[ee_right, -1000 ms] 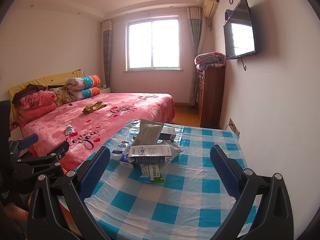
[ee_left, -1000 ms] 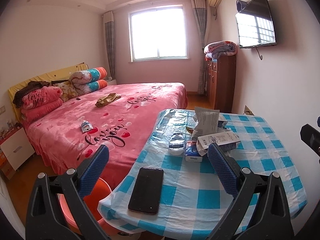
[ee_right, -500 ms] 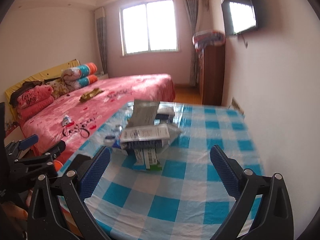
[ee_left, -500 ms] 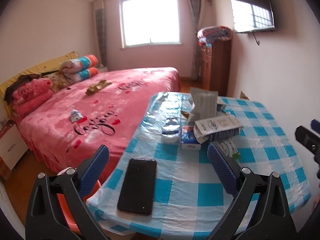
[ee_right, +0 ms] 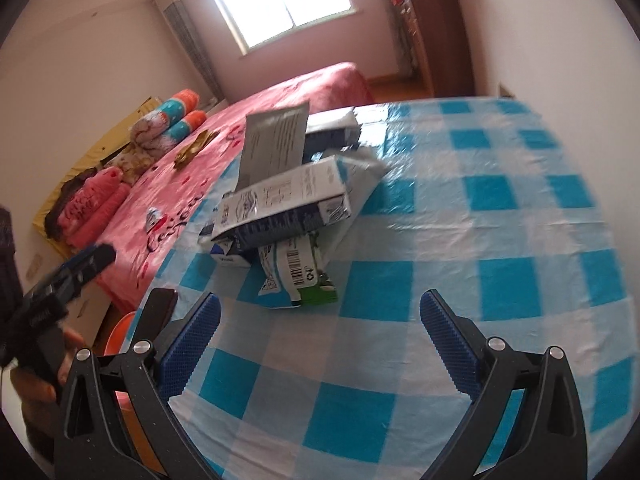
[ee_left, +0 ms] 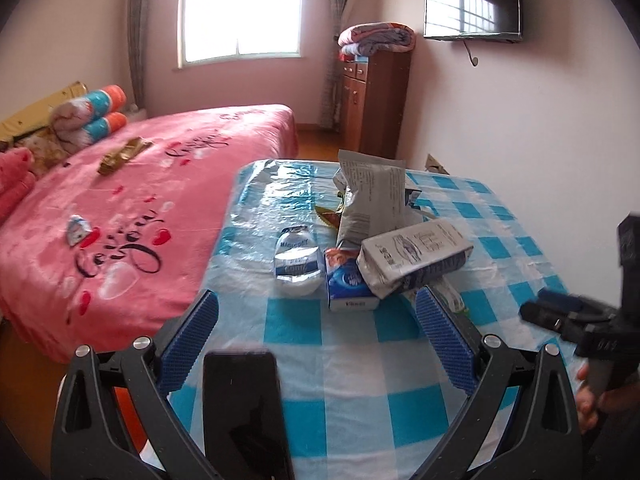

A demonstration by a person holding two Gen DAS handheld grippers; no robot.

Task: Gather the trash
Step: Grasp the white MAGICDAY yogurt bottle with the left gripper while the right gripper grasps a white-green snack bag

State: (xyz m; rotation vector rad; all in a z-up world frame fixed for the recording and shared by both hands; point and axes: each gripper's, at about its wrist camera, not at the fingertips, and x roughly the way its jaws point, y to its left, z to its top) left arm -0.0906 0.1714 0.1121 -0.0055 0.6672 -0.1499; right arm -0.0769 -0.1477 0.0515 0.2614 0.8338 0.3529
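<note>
Both tongs, left [ee_left: 316, 336] and right [ee_right: 320, 334], gape wide, empty. At frame centre, the crumpled milk carton [ee_right: 282, 210] looks light and crushable; grip its flat sides.

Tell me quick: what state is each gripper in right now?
Left gripper: open, holding nothing, above the phone.
Right gripper: open, holding nothing, short of the flattened cartons.

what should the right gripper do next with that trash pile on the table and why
Probably ease the right gripper forward toward the flattened green-and-white carton, the nearest piece of the pile. Its jaws stand wide open and empty, with bare checked tablecloth between them and the carton. The left gripper is also open, above the black phone, which isn't trash.
</note>
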